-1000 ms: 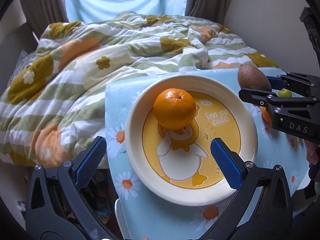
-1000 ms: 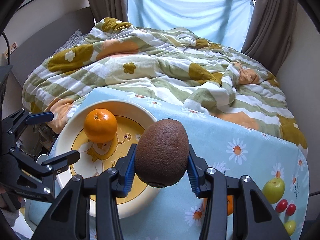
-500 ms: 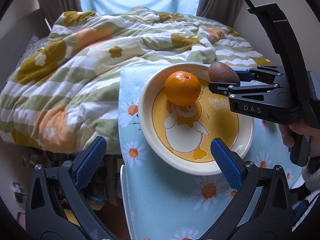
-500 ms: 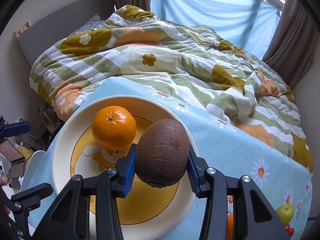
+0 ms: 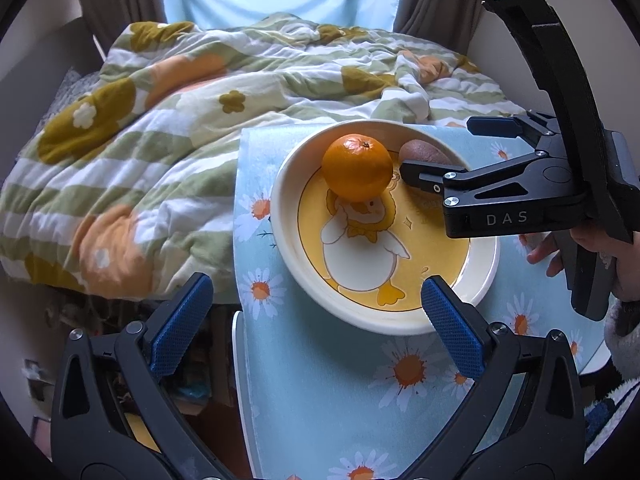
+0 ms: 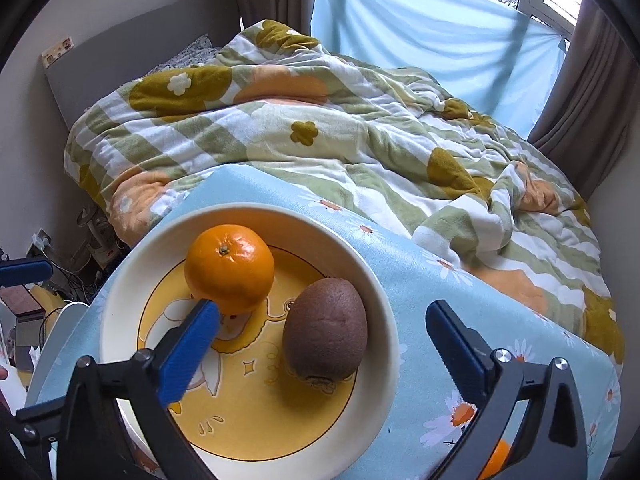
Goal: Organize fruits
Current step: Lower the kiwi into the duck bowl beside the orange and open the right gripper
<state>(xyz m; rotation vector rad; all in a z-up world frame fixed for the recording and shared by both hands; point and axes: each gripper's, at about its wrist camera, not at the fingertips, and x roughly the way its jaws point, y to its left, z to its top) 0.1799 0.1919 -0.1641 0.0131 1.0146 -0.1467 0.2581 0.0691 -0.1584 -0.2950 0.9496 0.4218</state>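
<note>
Brown kiwi point(image 6: 325, 328) on plate point(image 6: 384, 320), free between just-opened wide jaws, right gripper point(image 6: 320, 332).

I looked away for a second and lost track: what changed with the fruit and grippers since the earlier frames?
The right gripper carried the kiwi over the plate and its jaws have just opened, leaving the kiwi lying beside the orange. The orange stayed put; the left gripper stayed open and empty.
</note>
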